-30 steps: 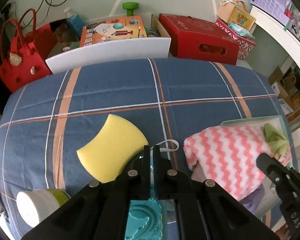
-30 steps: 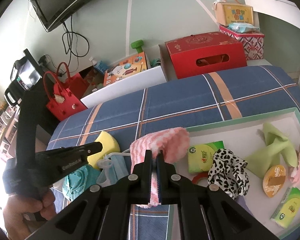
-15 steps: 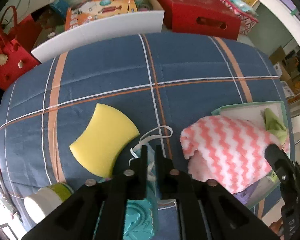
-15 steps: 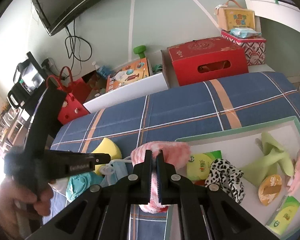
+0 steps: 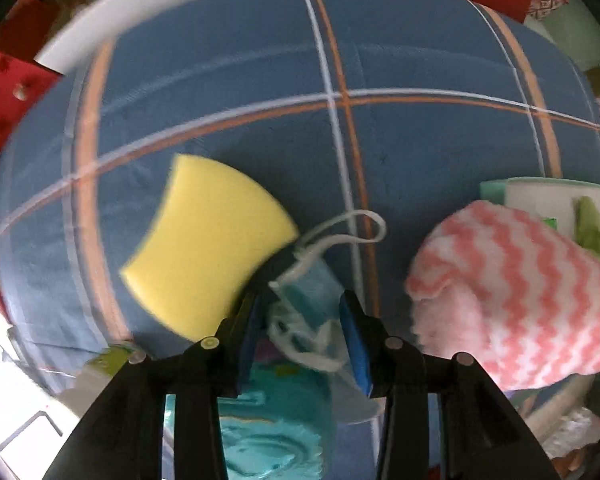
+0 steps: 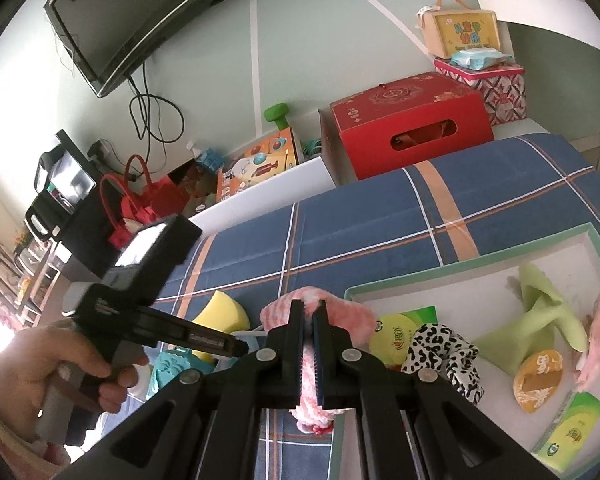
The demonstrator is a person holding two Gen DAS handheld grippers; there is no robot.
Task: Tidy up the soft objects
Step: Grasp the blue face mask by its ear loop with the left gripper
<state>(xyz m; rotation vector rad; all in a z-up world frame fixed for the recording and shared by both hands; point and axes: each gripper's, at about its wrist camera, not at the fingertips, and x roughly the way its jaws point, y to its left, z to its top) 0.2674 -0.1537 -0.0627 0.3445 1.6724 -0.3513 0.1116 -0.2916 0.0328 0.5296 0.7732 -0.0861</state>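
The left claw (image 5: 304, 312) points straight down over the blue plaid bedspread (image 5: 228, 80), its blue-padded jaws having just been opening and now standing apart around a crumpled light-blue face mask with white ear loops (image 5: 314, 292), which lies between the pads without being pressed. Just to the left of the mask, touching its edge, lies a yellow foam sponge with curved sides (image 5: 208, 248), and nearer the bed's front edge sits a teal embossed soft item (image 5: 268, 440) under the claw's frame. The right claw (image 6: 309, 320) is clamped together on a pink-and-white zigzag fluffy cloth (image 6: 320, 312), which hangs at the left rim of a shallow white tray with a green border (image 6: 476, 262) resting toward the bed's right side. Inside the tray lie a black-and-white spotted scrunchie (image 6: 444, 356), a pale green folded cloth (image 6: 540, 312) and small green-and-yellow packets (image 6: 404, 330). A hand (image 6: 40, 364) grips the left tool's handle.
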